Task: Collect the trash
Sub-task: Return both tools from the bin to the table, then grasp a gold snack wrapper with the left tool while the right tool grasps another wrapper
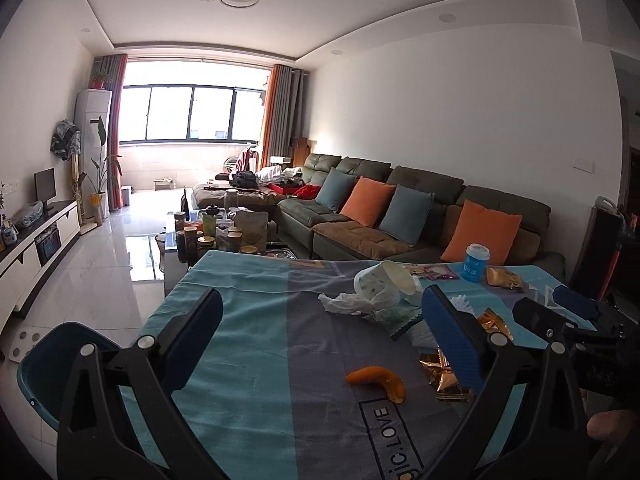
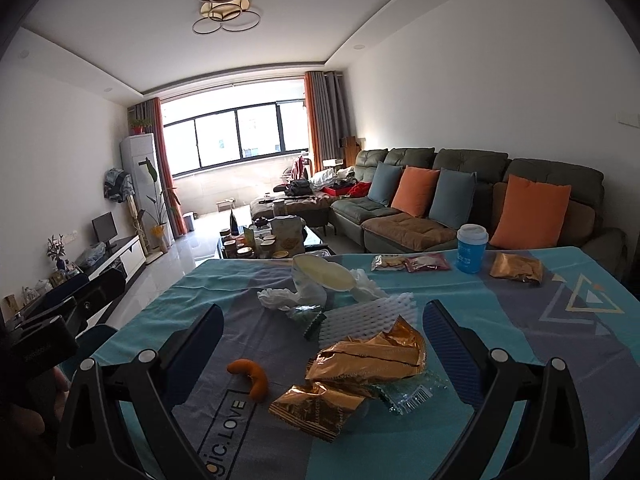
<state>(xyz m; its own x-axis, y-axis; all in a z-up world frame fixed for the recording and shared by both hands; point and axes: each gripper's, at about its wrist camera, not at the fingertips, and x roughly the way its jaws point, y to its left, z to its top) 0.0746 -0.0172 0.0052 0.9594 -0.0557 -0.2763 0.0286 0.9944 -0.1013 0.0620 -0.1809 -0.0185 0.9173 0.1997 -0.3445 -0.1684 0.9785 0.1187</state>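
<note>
We see a curved orange peel [image 2: 250, 380] lying flat on the tablecloth [image 2: 500, 320], just left of two crumpled gold wrappers [image 2: 360, 364]. Behind the wrappers lies white foam netting [image 2: 368, 316], then crumpled tissue [image 2: 276, 298] and a tipped paper bowl [image 2: 324, 280]. Well beyond the wrappers, a blue cup [image 2: 471, 249] stands upright between flat snack packets [image 2: 408, 262] and another gold wrapper [image 2: 516, 267].

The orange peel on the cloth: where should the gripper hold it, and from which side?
Grip the orange peel across its narrow middle, coming from above with the open right gripper. It lies flat and curved, apart from the gold wrappers, so both sides look free.
</note>
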